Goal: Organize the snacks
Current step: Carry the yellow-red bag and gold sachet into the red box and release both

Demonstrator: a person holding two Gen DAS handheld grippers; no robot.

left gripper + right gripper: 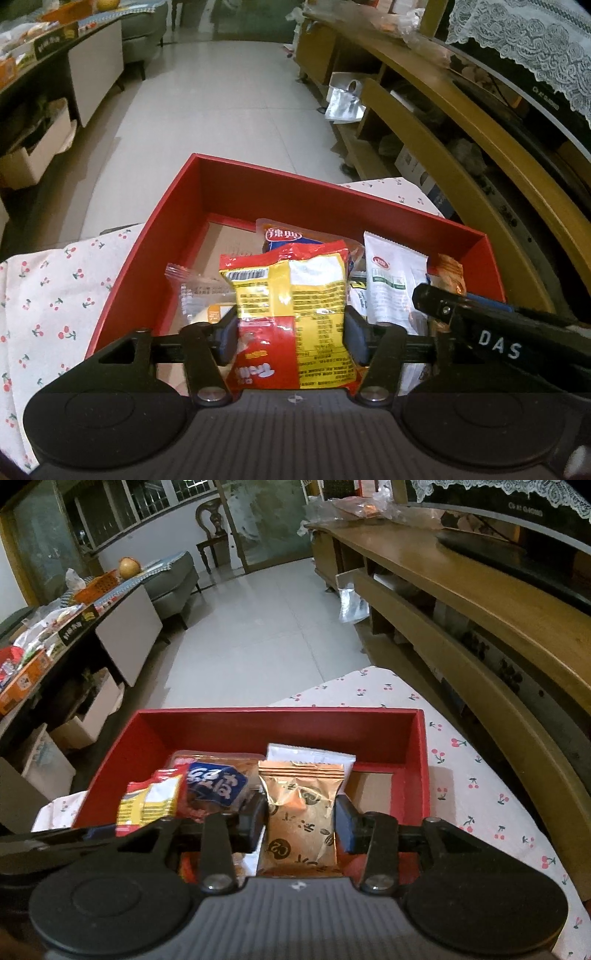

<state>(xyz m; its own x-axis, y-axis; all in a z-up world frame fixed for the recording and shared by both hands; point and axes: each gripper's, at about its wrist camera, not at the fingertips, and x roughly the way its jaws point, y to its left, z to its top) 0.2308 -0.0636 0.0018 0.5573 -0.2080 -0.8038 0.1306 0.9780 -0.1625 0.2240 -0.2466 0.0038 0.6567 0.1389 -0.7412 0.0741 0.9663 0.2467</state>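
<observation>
A red box (236,192) sits on a cherry-print cloth (48,295) and holds several snack packets. My left gripper (291,332) is shut on a red and yellow snack bag (291,291), held over the box. A white packet (391,280) and a clear wrapped snack (195,295) lie in the box beside it. My right gripper (300,823) is shut on a copper-coloured packet (301,812) over the box (280,723). The red and yellow bag (151,801) and a blue-labelled packet (218,782) show to its left.
A wooden TV stand (461,590) runs along the right. A low table (74,627) with clutter stands at the left. Tiled floor (221,96) lies beyond the box. The other gripper's black arm (509,332) crosses the right of the left wrist view.
</observation>
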